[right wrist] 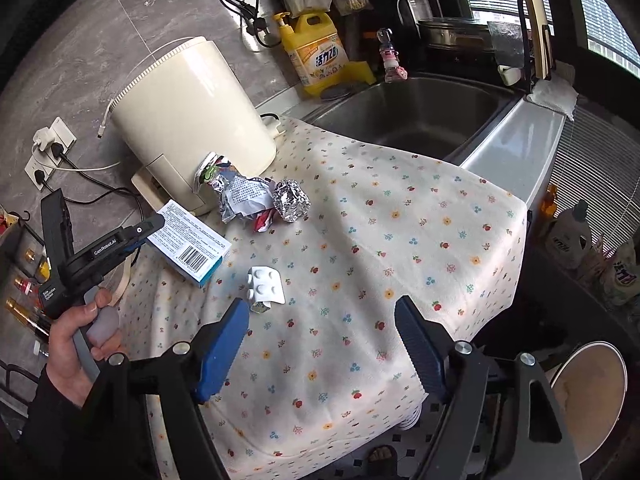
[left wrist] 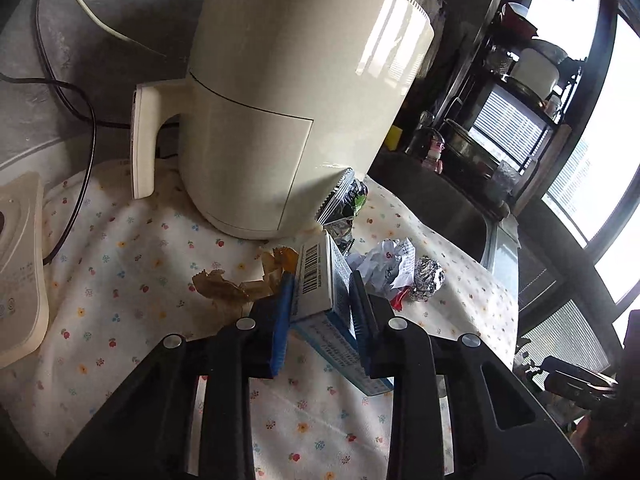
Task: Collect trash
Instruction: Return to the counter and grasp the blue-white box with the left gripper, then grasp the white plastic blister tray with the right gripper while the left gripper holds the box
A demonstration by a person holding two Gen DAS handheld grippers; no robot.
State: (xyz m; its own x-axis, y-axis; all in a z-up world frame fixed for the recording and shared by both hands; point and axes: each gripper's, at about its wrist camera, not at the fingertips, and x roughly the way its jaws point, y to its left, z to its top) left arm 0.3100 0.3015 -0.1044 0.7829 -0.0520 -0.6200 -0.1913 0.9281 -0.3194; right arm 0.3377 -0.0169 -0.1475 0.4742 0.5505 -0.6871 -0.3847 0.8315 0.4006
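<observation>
From my left wrist view, my left gripper [left wrist: 322, 300] is clamped on the small carton [left wrist: 320, 276] by its narrow sides, since that width fits between the pads. Brown paper scraps [left wrist: 232, 280] lie at its nine o'clock, the foil ball [left wrist: 428, 278] at three, crowded against the cream appliance [left wrist: 296, 100]. My right gripper [right wrist: 320, 344] waits with jaws apart and empty, the blister pack [right wrist: 266, 284] at its eleven o'clock, likely next.

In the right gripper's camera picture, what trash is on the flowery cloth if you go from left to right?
White and blue cardboard box with a barcode → white pill blister pack → crumpled silver foil ball. The crumpled papers beside the foil ball overlap too much to place.
</observation>
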